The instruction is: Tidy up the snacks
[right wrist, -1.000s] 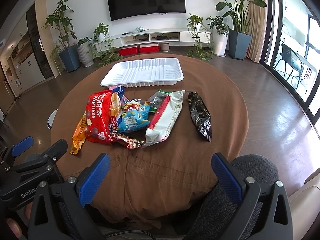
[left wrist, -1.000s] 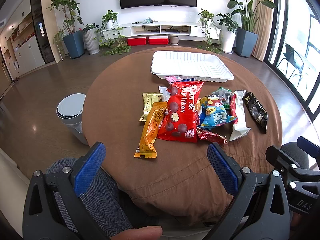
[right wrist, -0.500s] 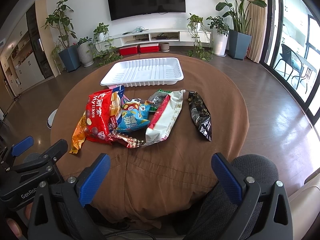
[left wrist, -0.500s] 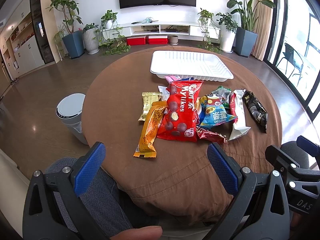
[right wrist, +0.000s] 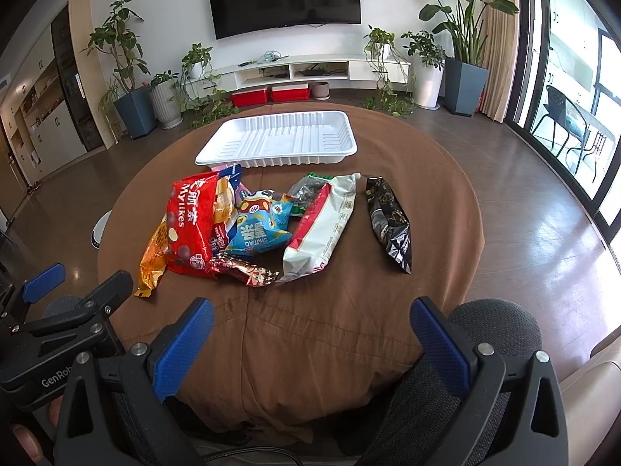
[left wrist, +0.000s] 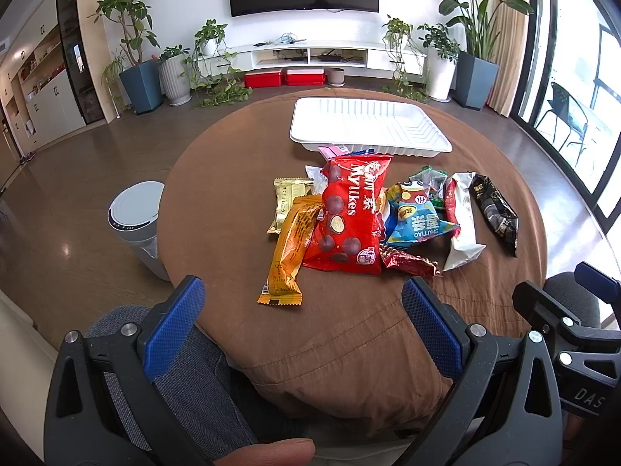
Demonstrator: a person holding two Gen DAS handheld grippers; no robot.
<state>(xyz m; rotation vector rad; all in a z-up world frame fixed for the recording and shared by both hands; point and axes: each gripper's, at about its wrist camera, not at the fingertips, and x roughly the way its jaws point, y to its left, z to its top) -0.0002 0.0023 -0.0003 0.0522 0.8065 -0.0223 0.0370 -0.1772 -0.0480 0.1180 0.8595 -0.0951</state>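
Several snack packs lie heaped on a round brown-clothed table (left wrist: 217,178): a red Mylikes bag (left wrist: 351,213) (right wrist: 192,225), an orange bar (left wrist: 291,248), a gold pack (left wrist: 287,198), a blue bag (left wrist: 417,219) (right wrist: 258,225), a white-and-red pack (left wrist: 462,221) (right wrist: 324,225), a dark red wrapper (left wrist: 409,262) and a black pack (left wrist: 496,211) (right wrist: 390,221). An empty white tray (left wrist: 368,124) (right wrist: 279,138) sits behind them. My left gripper (left wrist: 302,326) and right gripper (right wrist: 310,341) are both open and empty, held side by side at the table's near edge.
A grey bin (left wrist: 137,221) stands on the floor left of the table. Grey chair cushions (right wrist: 493,326) sit at the near edge. Potted plants (left wrist: 136,58) and a TV unit (left wrist: 330,56) line the far wall. A glass door is at the right.
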